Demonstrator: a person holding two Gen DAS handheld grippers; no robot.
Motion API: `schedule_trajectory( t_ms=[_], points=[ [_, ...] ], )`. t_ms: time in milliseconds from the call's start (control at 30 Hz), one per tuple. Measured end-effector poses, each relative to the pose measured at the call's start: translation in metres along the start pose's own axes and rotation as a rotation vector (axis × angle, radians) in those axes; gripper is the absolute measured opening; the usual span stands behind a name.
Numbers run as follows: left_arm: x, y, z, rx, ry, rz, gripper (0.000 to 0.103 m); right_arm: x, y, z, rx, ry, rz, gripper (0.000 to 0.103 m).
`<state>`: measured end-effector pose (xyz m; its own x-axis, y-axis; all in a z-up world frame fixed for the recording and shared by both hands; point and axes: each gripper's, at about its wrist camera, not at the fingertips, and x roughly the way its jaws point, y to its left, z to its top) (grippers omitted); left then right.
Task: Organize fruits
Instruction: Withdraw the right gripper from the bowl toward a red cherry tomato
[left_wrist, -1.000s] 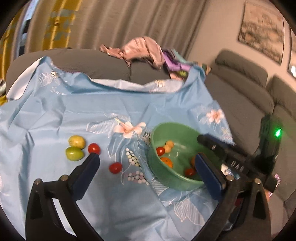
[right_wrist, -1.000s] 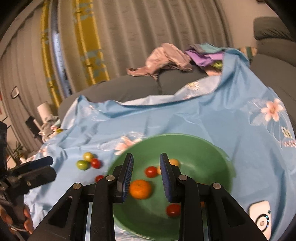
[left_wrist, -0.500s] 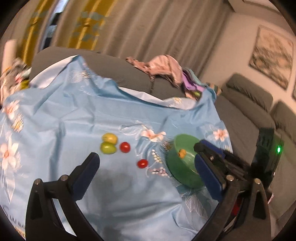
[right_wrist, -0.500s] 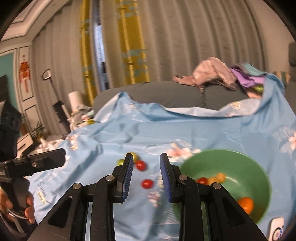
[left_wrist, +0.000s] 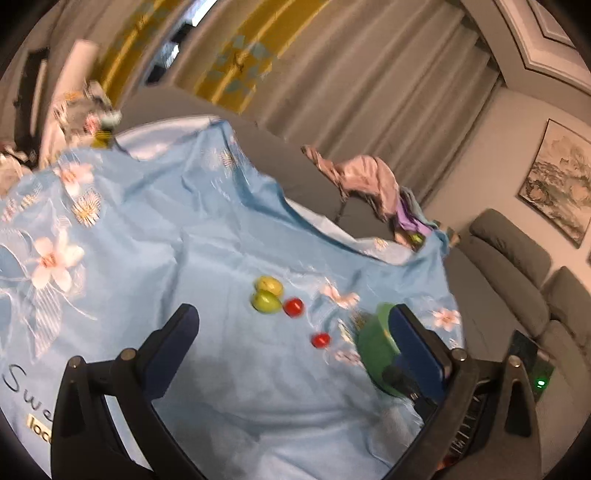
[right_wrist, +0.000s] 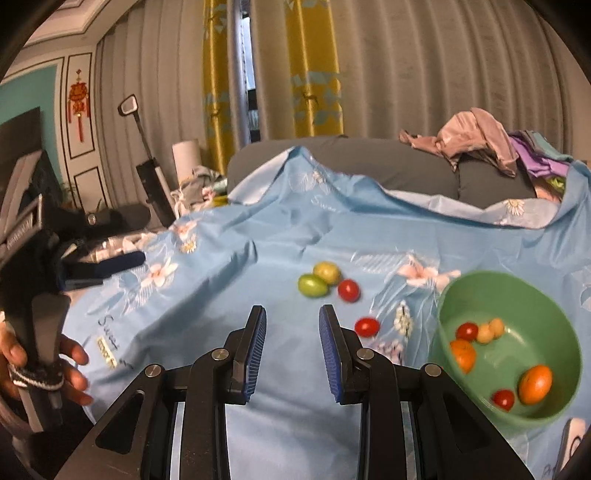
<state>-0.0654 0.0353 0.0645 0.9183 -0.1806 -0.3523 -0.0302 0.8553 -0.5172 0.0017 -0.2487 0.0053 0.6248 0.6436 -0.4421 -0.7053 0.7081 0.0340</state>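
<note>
Covering the sofa, blue floral sheet (right_wrist: 280, 424); green bowl (right_wrist: 554, 306) at right holds several fruits. Left claw (left_wrist: 291, 332) spread wide, empty; right claw (right_wrist: 291, 350) clenched, empty. Green fruit (right_wrist: 313, 285), yellow-green fruit (right_wrist: 327, 272), two red tomatoes (right_wrist: 348, 290) loose on sheet.

My tool (right_wrist: 291, 349) is black with blue ribbed pads (right_wrist: 255, 350). Under it lies a pale blue cloth (right_wrist: 258, 258) printed with white and pink flowers. On the cloth sit a green fruit (right_wrist: 313, 285), a yellow-green fruit (right_wrist: 327, 272) and two red tomatoes (right_wrist: 348, 290) (right_wrist: 367, 326). The bowl (right_wrist: 554, 310) is mint green; inside it are orange, red and pale yellow fruits. Behind, the sofa (right_wrist: 369, 162) is grey, the heaped clothes (right_wrist: 476, 136) dusty pink and purple, and the curtains (right_wrist: 314, 66) yellow with light blue shapes beside grey pleats.
</note>
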Motion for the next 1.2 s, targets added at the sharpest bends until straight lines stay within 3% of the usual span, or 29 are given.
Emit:
schedule_trajectory(
  t_ms=[67, 133, 233, 367, 533, 767, 1067, 1200],
  points=[
    [0.003, 0.0, -0.002, 0.011, 0.007, -0.005, 0.103, 0.002, -0.002, -0.004, 0.012, 0.018, -0.009, 0.03],
    [0.014, 0.003, -0.004, -0.009, 0.099, -0.063, 0.103, 0.005, -0.006, -0.007, 0.031, 0.037, -0.021, 0.03],
    [0.033, 0.002, -0.007, 0.021, 0.198, -0.028, 0.103, 0.013, -0.009, -0.011, 0.052, 0.075, -0.033, 0.03],
    [0.05, 0.005, -0.01, 0.02, 0.268, -0.021, 0.103, 0.025, -0.01, -0.013, 0.056, 0.125, -0.055, 0.03],
    [0.059, 0.014, -0.004, -0.006, 0.251, -0.049, 0.103, 0.042, -0.011, -0.01, 0.063, 0.188, -0.087, 0.03],
    [0.071, 0.017, 0.012, 0.035, 0.24, -0.039, 0.103, 0.074, -0.023, 0.006, 0.096, 0.283, -0.133, 0.03],
    [0.077, 0.004, 0.02, 0.18, 0.198, -0.057, 0.103, 0.121, -0.035, 0.018, 0.061, 0.403, -0.266, 0.03],
    [0.085, 0.006, 0.02, 0.194, 0.229, -0.05, 0.103, 0.136, -0.04, 0.026, 0.027, 0.426, -0.315, 0.03]
  ],
)
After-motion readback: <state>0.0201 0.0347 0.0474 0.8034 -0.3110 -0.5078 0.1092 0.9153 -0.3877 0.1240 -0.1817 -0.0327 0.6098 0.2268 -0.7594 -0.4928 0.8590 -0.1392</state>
